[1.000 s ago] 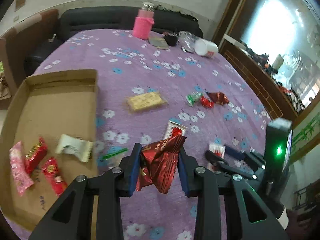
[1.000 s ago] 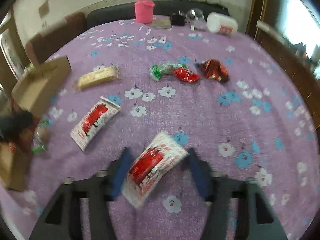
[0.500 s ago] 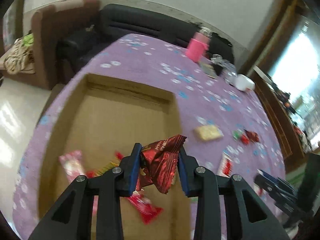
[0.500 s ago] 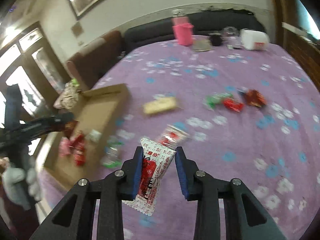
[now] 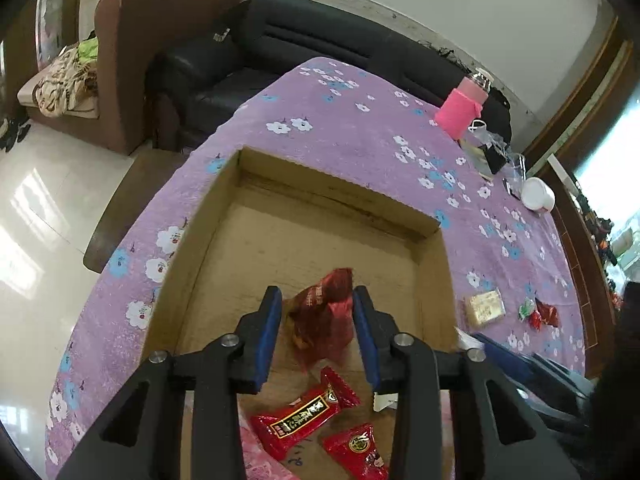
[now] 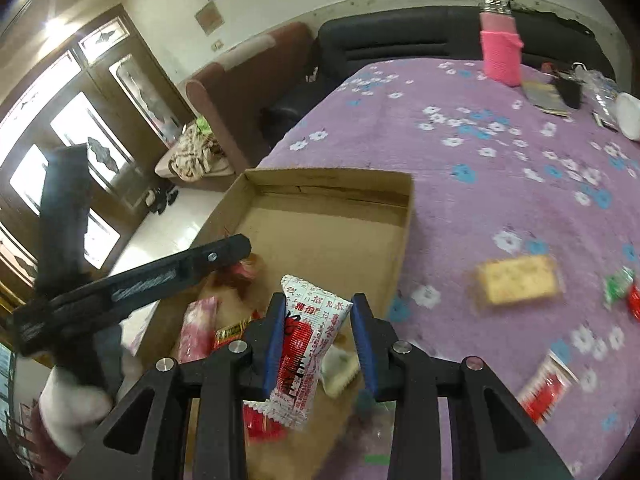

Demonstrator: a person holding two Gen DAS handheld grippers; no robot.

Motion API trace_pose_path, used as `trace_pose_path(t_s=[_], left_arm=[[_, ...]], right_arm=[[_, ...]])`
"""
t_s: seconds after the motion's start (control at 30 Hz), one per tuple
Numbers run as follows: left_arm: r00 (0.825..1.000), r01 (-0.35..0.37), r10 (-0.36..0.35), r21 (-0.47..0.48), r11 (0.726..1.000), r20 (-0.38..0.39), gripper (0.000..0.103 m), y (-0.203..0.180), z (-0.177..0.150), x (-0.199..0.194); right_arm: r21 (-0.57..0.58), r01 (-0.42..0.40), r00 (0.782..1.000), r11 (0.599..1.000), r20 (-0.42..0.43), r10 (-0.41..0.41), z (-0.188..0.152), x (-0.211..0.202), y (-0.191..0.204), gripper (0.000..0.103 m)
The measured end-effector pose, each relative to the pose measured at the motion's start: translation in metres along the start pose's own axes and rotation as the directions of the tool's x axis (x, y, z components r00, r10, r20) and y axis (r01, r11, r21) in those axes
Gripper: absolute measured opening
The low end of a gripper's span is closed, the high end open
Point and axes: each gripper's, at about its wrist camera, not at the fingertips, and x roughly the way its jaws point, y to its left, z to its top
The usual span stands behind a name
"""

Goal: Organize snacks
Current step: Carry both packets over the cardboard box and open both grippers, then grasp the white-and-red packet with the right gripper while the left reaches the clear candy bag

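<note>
Blue rubber pads line my left hand-held gripper (image 5: 316,330), which sits parted over the cardboard box (image 5: 208,216); the dark red snack packet (image 5: 324,312) between the pads looks blurred and loose, so I judge it is dropping free rather than gripped. I hold it above the box floor so the packet lands beside the red wrapped candies (image 5: 304,412) already lying there. My right hand-held gripper (image 6: 319,340) is clamped on a white and red snack pouch (image 6: 308,344), poised over the near end of the same box, waiting its turn (I think) while the left one occupies the space. Outward, the bench wears a purple cloth with white and blue flowers (image 6: 500,152). A yellow cracker pack (image 6: 518,280), a green and red sweet (image 6: 622,288) and another white and red pouch (image 6: 548,384) remain on the cloth, still to collect. At the far edge stand a pink-sleeved bottle (image 6: 500,52) and a white cup on its side (image 5: 538,196). Beyond are a black sofa (image 5: 320,48), a brown armchair (image 5: 132,40) and pale glossy floor tiles (image 5: 48,200).
</note>
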Motion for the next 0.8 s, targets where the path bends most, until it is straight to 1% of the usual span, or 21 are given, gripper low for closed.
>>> trace_pose_path(t_s=[0.07, 0.1, 0.13, 0.2, 0.3, 0.37, 0.4, 0.43, 0.47, 0.5, 0.6, 0.7, 0.8], left_arm=[[1.000, 0.012, -0.012, -0.002, 1.000, 0.003, 0.043, 0.002, 0.000, -0.003], [1.000, 0.015, -0.015, -0.003, 1.000, 0.009, 0.052, 0.002, 0.000, -0.006], [1.000, 0.016, -0.016, -0.004, 1.000, 0.015, 0.056, 0.003, -0.001, -0.009], [0.999, 0.025, -0.025, -0.001, 1.000, 0.032, 0.056, 0.003, -0.003, -0.018], [0.997, 0.047, -0.047, 0.004, 0.999, 0.060, 0.057, 0.000, -0.009, -0.036], [0.995, 0.055, -0.056, 0.023, 0.998, 0.085, 0.063, -0.005, -0.017, -0.050], [0.994, 0.057, -0.060, 0.030, 0.998, 0.094, 0.068, -0.008, -0.021, -0.056], [0.992, 0.062, -0.066, 0.037, 0.997, 0.105, 0.071, -0.011, -0.027, -0.062], [0.991, 0.068, -0.073, 0.043, 0.997, 0.109, 0.071, -0.014, -0.031, -0.066], [0.990, 0.079, -0.085, 0.054, 0.995, 0.110, 0.072, -0.019, -0.037, -0.070], [0.989, 0.109, -0.116, 0.080, 0.991, 0.096, 0.072, -0.031, -0.054, -0.076], [0.987, 0.129, -0.136, 0.089, 0.988, 0.083, 0.072, -0.039, -0.067, -0.077], [0.987, 0.132, -0.140, 0.100, 0.986, 0.081, 0.072, -0.047, -0.075, -0.080]], right_arm=[[-0.012, 0.007, 1.000, 1.000, -0.005, -0.008, 0.004, 0.010, 0.004, 0.037], [-0.015, 0.013, 1.000, 1.000, -0.004, -0.013, 0.005, 0.012, 0.004, 0.037], [-0.023, 0.014, 1.000, 1.000, -0.004, -0.015, 0.007, 0.014, 0.004, 0.038], [-0.033, 0.018, 1.000, 0.999, -0.003, -0.018, 0.008, 0.012, 0.005, 0.038], [-0.013, 0.016, 0.999, 1.000, 0.028, -0.015, 0.006, -0.007, -0.004, 0.038], [0.004, 0.018, 0.999, 1.000, 0.046, -0.018, 0.002, -0.024, -0.015, 0.039], [0.009, 0.031, 0.998, 0.999, 0.056, -0.031, 0.000, -0.032, -0.021, 0.040], [0.016, 0.053, 0.996, 0.998, 0.068, -0.054, -0.005, -0.042, -0.029, 0.043], [0.025, 0.071, 0.995, 0.997, 0.074, -0.073, -0.008, -0.048, -0.037, 0.048], [0.040, 0.094, 0.992, 0.995, 0.079, -0.097, -0.015, -0.056, -0.047, 0.050], [0.075, 0.129, 0.989, 0.989, 0.067, -0.134, -0.032, -0.065, -0.070, 0.051], [0.091, 0.099, 0.994, 0.991, 0.025, -0.102, -0.047, -0.063, -0.082, 0.051], [0.087, 0.022, 1.000, 0.996, -0.024, -0.020, -0.056, -0.050, -0.077, 0.051]])
